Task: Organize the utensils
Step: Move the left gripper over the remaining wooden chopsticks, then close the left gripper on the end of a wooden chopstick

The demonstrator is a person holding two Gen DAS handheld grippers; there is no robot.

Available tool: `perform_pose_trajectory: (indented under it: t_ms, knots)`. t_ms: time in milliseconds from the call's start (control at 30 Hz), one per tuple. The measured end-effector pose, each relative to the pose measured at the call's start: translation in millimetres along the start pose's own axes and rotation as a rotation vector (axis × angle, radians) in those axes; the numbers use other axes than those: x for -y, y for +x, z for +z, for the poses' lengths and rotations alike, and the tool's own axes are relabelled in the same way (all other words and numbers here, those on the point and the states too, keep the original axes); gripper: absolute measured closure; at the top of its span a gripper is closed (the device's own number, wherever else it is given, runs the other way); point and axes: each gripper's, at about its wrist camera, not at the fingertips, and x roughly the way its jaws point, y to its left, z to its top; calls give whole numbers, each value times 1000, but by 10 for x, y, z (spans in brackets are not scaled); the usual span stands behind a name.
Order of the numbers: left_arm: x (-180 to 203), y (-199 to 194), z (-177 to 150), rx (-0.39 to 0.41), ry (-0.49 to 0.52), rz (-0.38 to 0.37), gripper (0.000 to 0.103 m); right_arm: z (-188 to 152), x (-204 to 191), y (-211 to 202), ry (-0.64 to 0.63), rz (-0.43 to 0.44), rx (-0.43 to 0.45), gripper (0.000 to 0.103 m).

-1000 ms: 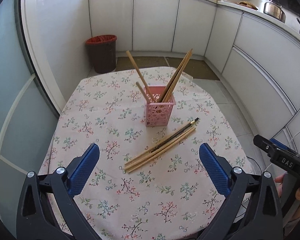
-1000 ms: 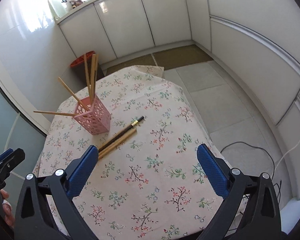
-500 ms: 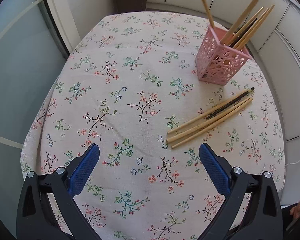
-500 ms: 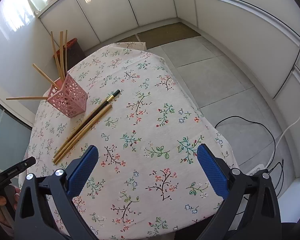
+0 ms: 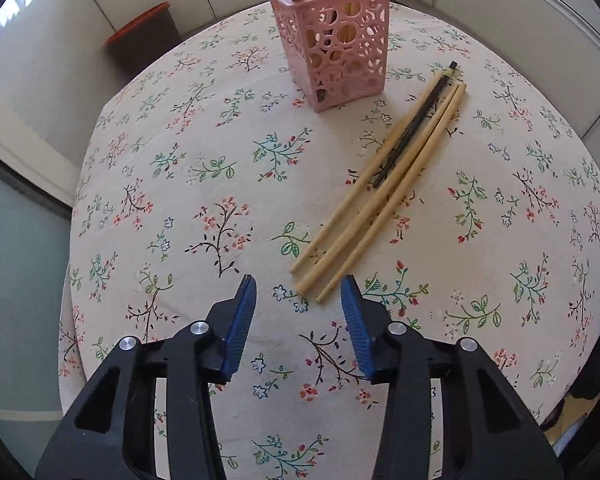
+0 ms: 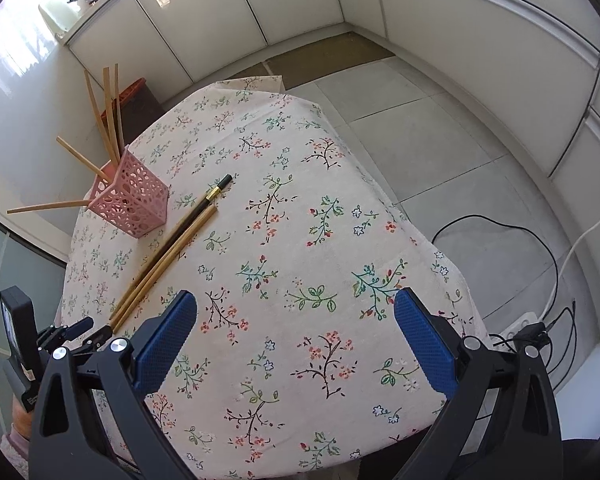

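A pink perforated holder point(image 5: 336, 44) stands on the floral tablecloth point(image 5: 180, 200) with several wooden chopsticks upright in it. Three wooden chopsticks point(image 5: 380, 196) and one black chopstick point(image 5: 416, 120) lie in a bundle beside it. My left gripper point(image 5: 298, 292) is low over the cloth, partly closed but open and empty, its tips just short of the near ends of the bundle. My right gripper point(image 6: 296, 316) is wide open and empty above the table's near right part; the holder point(image 6: 130, 204), the bundle point(image 6: 172, 248) and the left gripper point(image 6: 72, 332) show at its left.
A dark bin with a red rim point(image 5: 144, 44) stands on the floor beyond the table. White cabinets point(image 6: 220, 20) line the walls. Cables and a power strip point(image 6: 528, 320) lie on the tiled floor right of the table edge.
My left gripper has dropped down and moved in to the near ends of the loose chopsticks, and its jaws have narrowed. The right gripper has shifted slightly and stays wide open.
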Motion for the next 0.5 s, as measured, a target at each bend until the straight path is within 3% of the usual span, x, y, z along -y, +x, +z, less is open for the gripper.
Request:
perform_pose_trajectory:
  t_ms: [133,300,367,500]
  knots:
    - [-78,30,31,11,-23,-9,63,12,18,8,9,6,-3,7]
    - [-56,89,72,14,52,-54,64,15,21,53,23,18,-28,7]
    - [-29,143,88,-1,92,-65,74,12,26,73,27,19,-34,7]
    - [-20,166,109,-4,109,-109,81,20,57,88,42,21,-40,7]
